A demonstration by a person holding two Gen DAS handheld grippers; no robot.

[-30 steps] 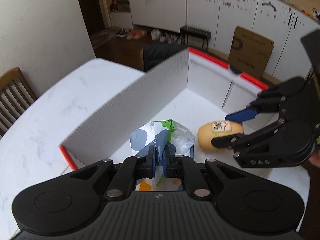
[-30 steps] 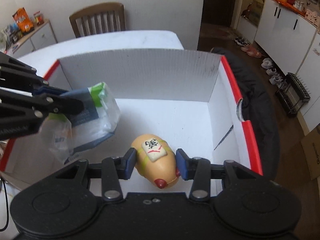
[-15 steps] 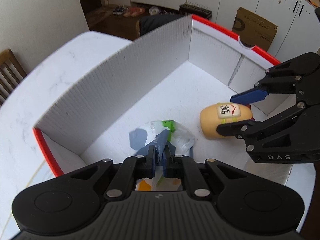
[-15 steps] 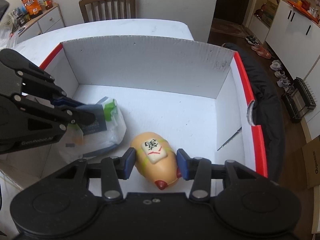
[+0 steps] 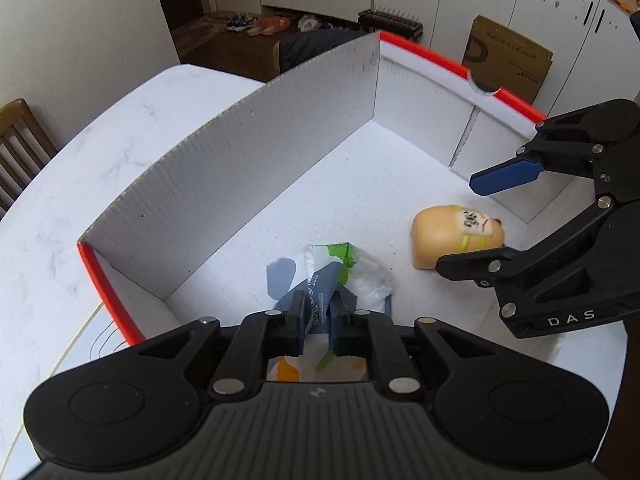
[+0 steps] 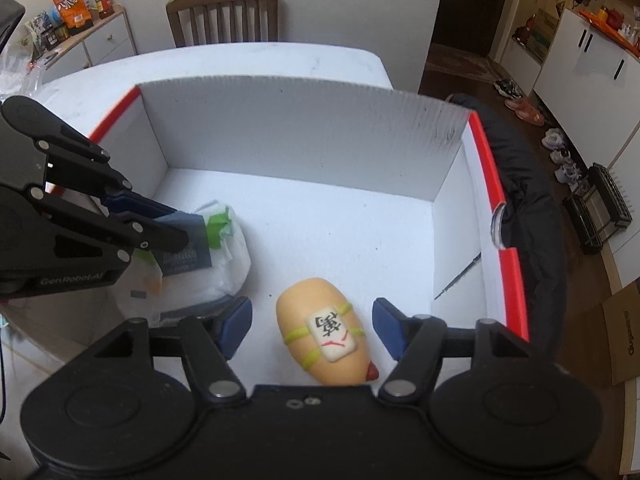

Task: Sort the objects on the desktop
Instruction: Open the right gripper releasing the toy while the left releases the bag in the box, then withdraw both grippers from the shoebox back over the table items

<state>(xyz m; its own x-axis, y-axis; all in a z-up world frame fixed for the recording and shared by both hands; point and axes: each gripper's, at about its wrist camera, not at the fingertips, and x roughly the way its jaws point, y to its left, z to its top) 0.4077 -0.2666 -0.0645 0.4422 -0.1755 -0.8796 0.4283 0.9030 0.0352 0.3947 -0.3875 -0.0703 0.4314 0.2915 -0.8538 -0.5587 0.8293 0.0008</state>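
White marbled tabletop (image 5: 100, 168) fills the left wrist view, carrying an open white box (image 5: 248, 160) with red-trimmed edges; behind it stand white cupboards, a brown carton (image 5: 508, 60) propped against them, and shoes on a dark wooden floor. On the box floor lies a crumpled plastic packet (image 5: 320, 276), white with blue and green print. The left gripper (image 5: 318, 312) has it between its fingers, which have just parted slightly — whether the pads still press on it cannot be told, and the body of the tool hides the packet's near end. To the right lies a tan squishy toy (image 5: 448, 236), its printed face blurred, with the right gripper (image 5: 476, 220) poised over it.

Seen from the right wrist, the table runs back to a wooden chair (image 6: 224, 12) and a sideboard with snack bags. The toy (image 6: 324, 332) rests on the box floor between the right gripper's (image 6: 312, 328) fingers, which have just spread and stand clear of both its sides — released. Its near tip is cut off by the tool. A dark garment (image 6: 532, 208) drapes beyond the box's right wall.
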